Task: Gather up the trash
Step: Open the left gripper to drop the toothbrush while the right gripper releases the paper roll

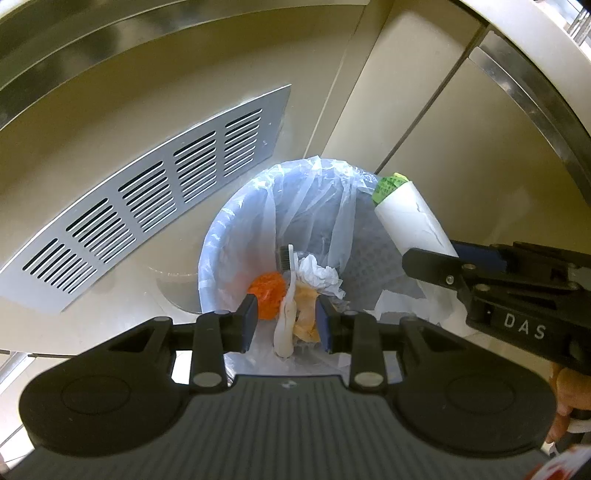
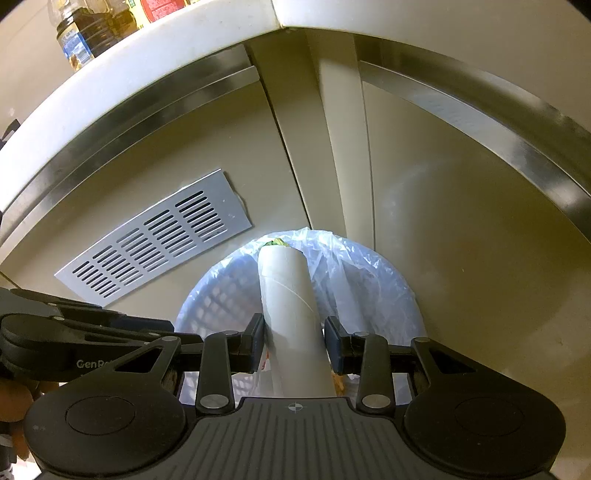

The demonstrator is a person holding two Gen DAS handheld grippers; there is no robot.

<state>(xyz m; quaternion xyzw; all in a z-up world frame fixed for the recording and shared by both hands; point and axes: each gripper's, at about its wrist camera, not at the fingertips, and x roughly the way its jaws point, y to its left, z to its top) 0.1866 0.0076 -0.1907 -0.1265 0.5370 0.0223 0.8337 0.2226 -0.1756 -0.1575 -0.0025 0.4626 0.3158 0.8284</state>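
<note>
The setting is a domestic kitchen, viewed at floor level in a corner of fitted base cabinets.

Indicators:
- Beige cabinet fronts (image 2: pixel 461 240) meet at an inside corner, with brushed-metal trim strips (image 2: pixel 480 110) running beneath a pale worktop edge (image 2: pixel 184 48).
- A slotted metal ventilation grille (image 1: pixel 155 199) is set into the left cabinet panel, low down.
- Bottles of cooking liquid and labelled containers (image 2: pixel 85 29) stand on the worktop, far left.
- A lattice-sided waste bin (image 1: pixel 218 258) lined with a thin translucent bag (image 1: pixel 314 192) stands on the floor in the corner, holding household refuse: crumpled tissue (image 1: pixel 319 275), an orange scrap (image 1: pixel 267 295), a toothbrush (image 1: pixel 288 295).
</note>
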